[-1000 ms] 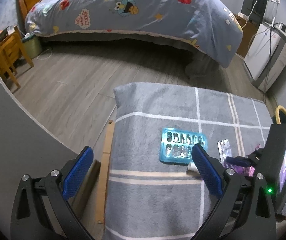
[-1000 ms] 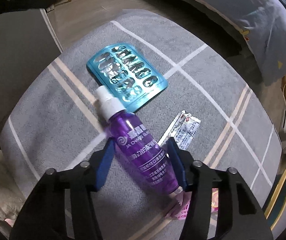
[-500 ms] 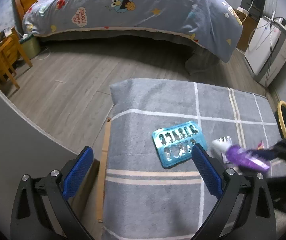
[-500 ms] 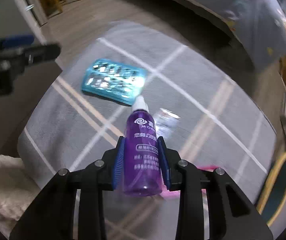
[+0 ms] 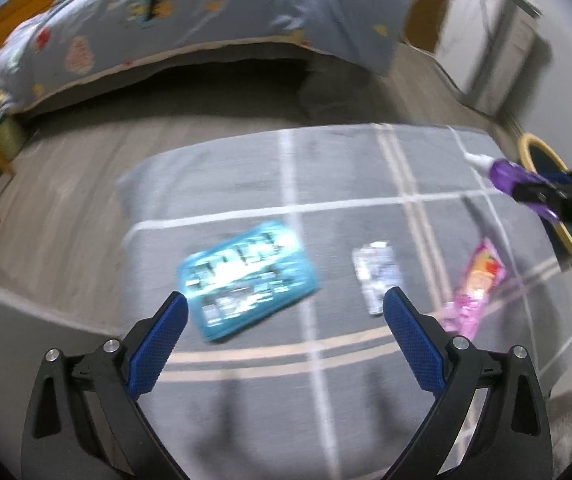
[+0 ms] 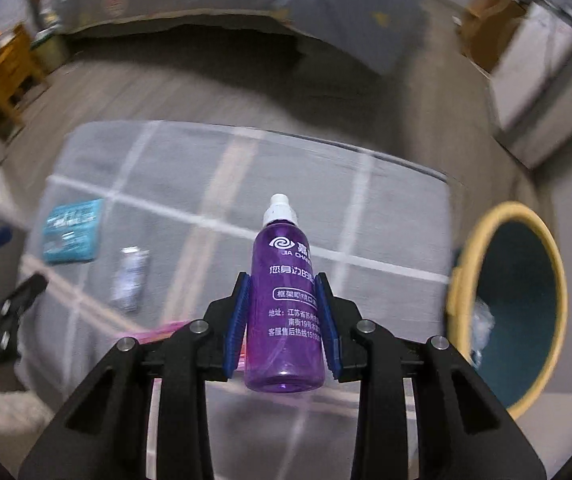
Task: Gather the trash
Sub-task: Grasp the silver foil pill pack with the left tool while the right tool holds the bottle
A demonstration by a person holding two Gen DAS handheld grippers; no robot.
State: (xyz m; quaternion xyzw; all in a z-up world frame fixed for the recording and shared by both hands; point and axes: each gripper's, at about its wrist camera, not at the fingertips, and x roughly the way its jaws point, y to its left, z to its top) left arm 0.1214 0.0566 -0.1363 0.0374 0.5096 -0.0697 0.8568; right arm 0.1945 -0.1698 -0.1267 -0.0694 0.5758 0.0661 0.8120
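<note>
Right tool (image 6: 284, 312): pressed against both sides of the purple bottle (image 6: 285, 300), pinching it at mid-body, white cap pointing away from the camera.
Purple bottle: lifted off the grey checked cloth (image 6: 206, 184), held between the blue pads (image 6: 240, 320); in the left wrist view it shows at the far right edge (image 5: 513, 174), above the cloth and in front of the bin.
Bin (image 6: 461, 304): yellow rim, dark teal inside, on the floor just right of the cloth; some pale crumpled stuff lies in it. It sits to the right of the held bottle.
Left tool (image 5: 284, 312): spread wide, nothing between its fingers, above the near part of the cloth.
Blue blister pack (image 5: 248, 278): flat on the cloth, just ahead of the left tool's left finger.
Silver wrapper (image 5: 377, 276): flat on the cloth, just ahead of the left tool's right finger.
Pink wrapper (image 5: 475, 288): on the cloth, right of the silver wrapper.
Bed (image 5: 190, 12): beyond the cloth, across the wooden floor (image 5: 70, 184); blurred.
</note>
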